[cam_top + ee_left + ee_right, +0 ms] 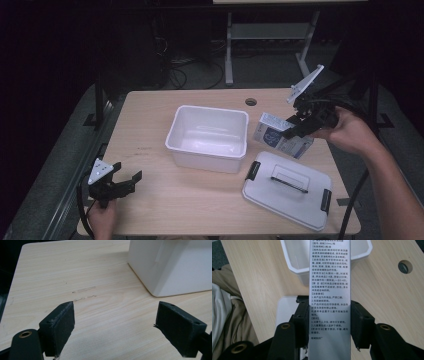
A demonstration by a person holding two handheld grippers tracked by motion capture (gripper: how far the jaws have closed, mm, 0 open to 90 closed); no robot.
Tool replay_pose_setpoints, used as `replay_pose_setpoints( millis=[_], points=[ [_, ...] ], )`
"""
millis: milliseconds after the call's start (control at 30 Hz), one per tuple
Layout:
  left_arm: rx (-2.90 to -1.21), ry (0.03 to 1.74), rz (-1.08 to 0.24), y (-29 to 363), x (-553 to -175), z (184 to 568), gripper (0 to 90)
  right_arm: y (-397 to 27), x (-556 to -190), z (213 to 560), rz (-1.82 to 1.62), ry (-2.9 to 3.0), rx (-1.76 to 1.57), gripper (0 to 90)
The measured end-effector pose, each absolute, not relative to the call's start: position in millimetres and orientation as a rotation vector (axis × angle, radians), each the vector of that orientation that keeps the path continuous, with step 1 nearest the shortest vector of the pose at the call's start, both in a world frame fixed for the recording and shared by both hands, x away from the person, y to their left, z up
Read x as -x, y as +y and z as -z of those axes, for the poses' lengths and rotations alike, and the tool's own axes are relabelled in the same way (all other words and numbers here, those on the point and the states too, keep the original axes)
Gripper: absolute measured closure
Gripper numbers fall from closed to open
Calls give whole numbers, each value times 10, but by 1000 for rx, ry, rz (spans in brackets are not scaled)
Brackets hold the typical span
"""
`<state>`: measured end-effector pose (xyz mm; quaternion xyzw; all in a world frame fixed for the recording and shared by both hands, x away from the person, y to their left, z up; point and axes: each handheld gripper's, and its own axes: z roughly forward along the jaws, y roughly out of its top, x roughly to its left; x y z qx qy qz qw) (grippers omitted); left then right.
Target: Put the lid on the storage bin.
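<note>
Right gripper view: box [329,290], slim carton, grey side panel densely printed in black, clamped between right gripper [329,326] jaws above table [257,280].

Left claw [120,181] rests low with jaws spread wide; right claw [295,125], raised, is clamped, forearm extended.
</note>
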<state>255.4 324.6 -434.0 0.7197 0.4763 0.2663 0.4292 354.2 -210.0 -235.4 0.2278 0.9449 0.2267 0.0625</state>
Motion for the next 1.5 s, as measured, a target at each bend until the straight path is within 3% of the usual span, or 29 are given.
replay_pose_setpoints(
  millis=[1500],
  points=[
    [-1782,1194,-673,3260,-2531,4328,149,-1275,-3645,2184,-703,2924,-493,554]
  ],
)
